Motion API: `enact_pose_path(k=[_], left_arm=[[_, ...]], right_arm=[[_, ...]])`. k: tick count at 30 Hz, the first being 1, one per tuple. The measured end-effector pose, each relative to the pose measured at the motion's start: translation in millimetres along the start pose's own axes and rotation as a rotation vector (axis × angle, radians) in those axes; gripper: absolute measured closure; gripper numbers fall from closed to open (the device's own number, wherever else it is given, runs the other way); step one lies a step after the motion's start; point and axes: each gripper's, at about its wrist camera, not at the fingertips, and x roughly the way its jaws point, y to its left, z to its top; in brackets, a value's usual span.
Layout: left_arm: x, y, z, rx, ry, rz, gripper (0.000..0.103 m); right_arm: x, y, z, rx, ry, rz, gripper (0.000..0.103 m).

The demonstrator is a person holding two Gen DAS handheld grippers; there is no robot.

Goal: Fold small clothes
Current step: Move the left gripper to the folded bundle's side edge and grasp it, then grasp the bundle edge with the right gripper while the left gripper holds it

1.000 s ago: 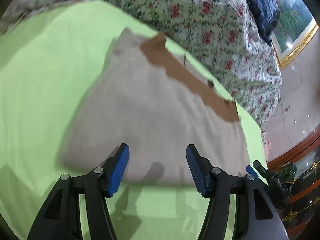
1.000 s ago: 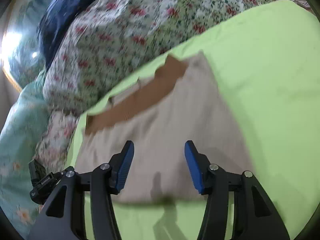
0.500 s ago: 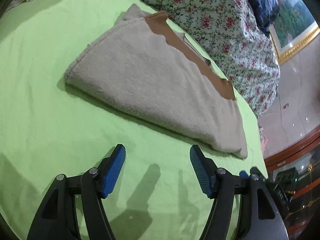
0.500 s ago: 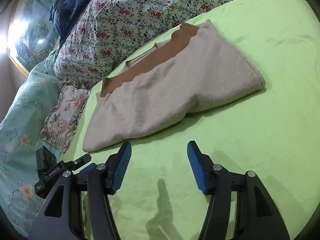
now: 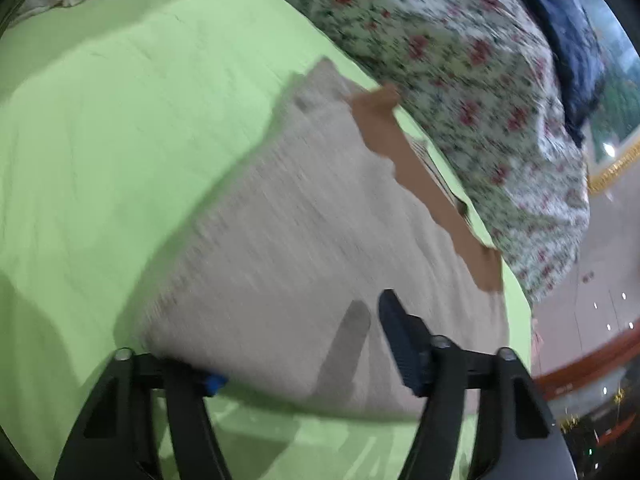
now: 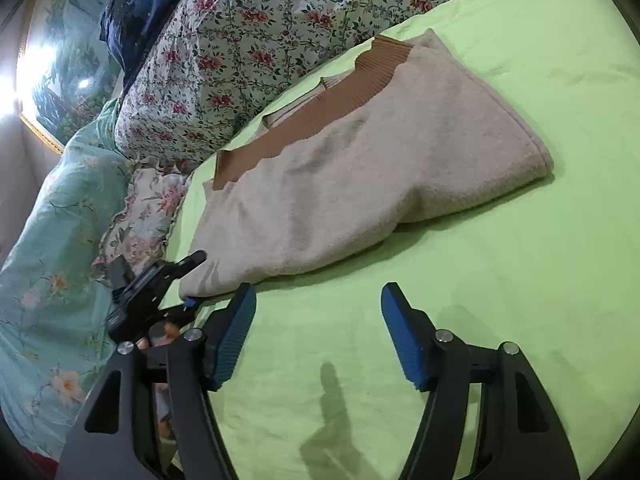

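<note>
1. One folded beige garment lies on my green sheet, beside the floral quilt.
2. My left gripper has just been narrowing, straddling the garment's corner; grip unclear.
3. My right gripper, just widening, holds nothing.

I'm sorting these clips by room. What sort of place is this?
Most likely a bedroom: the beige garment lies on a bed's green sheet, with a floral quilt heaped behind it and a framed landscape painting on the wall.
</note>
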Motion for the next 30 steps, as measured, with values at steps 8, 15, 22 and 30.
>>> enact_pose_path(k=[8,15,22,30], left_arm=[[-3.3,-15.8,11.2,0.087,-0.059,0.035,0.092],[-43.8,-96.7,1.1,0.342,-0.155,-0.039,0.093],[-16.7,-199.5,-43.4,0.655,-0.092,-0.151,0.094],[38.8,-220.1,-102.7,0.805,0.083,-0.166,0.095]], right_arm=[[-0.5,-6.7,19.7,0.000,-0.009,0.001,0.035],[-6.0,-18.0,62.5,-0.037,-0.015,-0.003,0.035],[11.2,-41.9,118.1,0.023,0.066,0.102,0.035],[96.2,-43.1,157.6,0.110,0.276,0.311,0.021]])
